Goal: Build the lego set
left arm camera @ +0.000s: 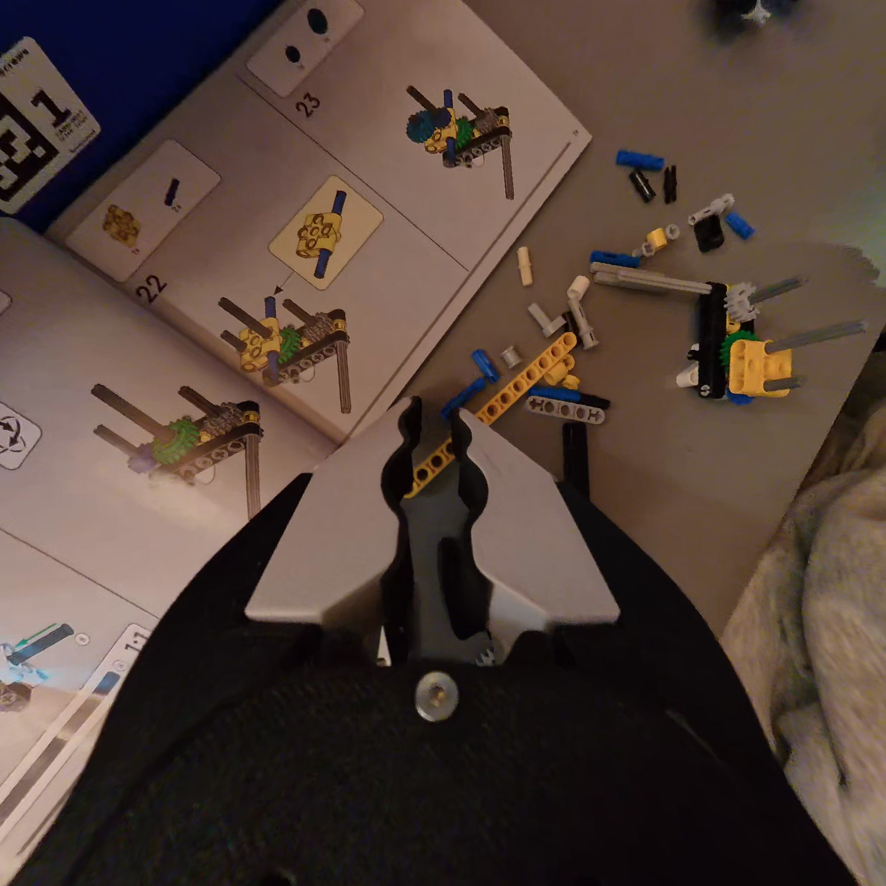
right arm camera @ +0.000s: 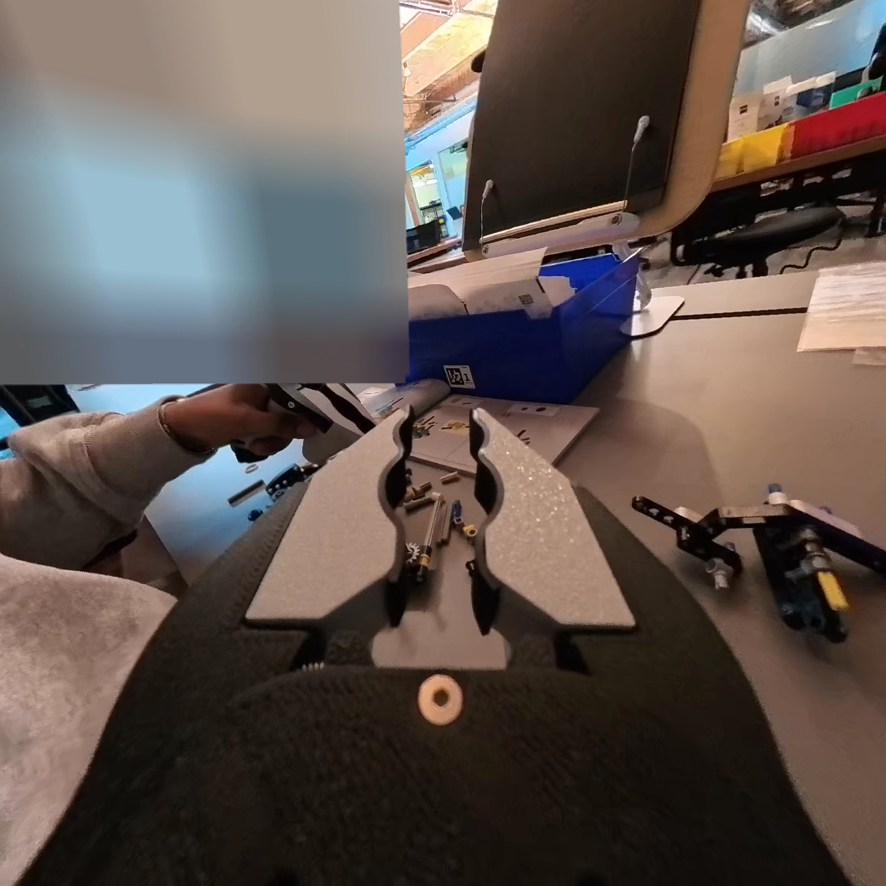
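Assembly (left arm camera: 736, 345), black beam, green gear, yellow block

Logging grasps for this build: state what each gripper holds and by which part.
Neither holds anything. The left gripper hangs open above the long yellow beam on the table; the right gripper is open over loose parts.

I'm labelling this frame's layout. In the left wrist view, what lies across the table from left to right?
Blue bin → open instruction booklet → long yellow beam → half-built model with green gear → pale sleeve.
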Demonstrator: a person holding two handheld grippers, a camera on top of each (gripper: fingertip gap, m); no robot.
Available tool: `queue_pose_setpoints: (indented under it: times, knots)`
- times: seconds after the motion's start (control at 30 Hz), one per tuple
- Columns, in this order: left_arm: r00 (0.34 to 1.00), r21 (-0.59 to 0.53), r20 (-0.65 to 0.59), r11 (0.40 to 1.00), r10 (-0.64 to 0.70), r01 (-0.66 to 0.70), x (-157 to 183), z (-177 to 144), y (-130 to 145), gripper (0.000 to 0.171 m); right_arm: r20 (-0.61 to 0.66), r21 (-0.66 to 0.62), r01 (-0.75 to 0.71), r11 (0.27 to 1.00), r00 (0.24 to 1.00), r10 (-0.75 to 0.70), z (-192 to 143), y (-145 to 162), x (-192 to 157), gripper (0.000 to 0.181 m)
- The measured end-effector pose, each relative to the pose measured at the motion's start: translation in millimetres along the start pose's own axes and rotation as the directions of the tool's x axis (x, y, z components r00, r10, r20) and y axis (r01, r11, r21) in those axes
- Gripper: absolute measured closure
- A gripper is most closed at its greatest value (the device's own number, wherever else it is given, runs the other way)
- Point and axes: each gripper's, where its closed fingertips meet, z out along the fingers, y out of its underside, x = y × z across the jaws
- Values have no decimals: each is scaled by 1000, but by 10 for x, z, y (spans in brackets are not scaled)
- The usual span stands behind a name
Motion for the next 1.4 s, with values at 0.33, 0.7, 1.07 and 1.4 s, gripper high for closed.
queue_pose_setpoints:
  times: [0.33, 0.7, 1.07, 1.4]
  knots:
    - [996, -25, -76, 998, 48, -50, 125, 53, -41, 162, 8, -2, -53, 999, 999, 53, 11, 26, 46, 159]
    - [988, 46, -134, 996, 76, -70, 309, -79, -106, 169, 49, -3, -44, 999, 998, 44, 22, 19, -63, 157]
    - [808, 434, -357, 849, 468, -301, 1558, -628, -238, 170, 475, -296, -51, 954, 859, 193, 119, 414, -1129, 159]
    - [774, 429, -350, 825, 527, -368, 1728, -618, -101, 170, 480, -317, 53, 947, 870, 112, 86, 480, -1173, 168]
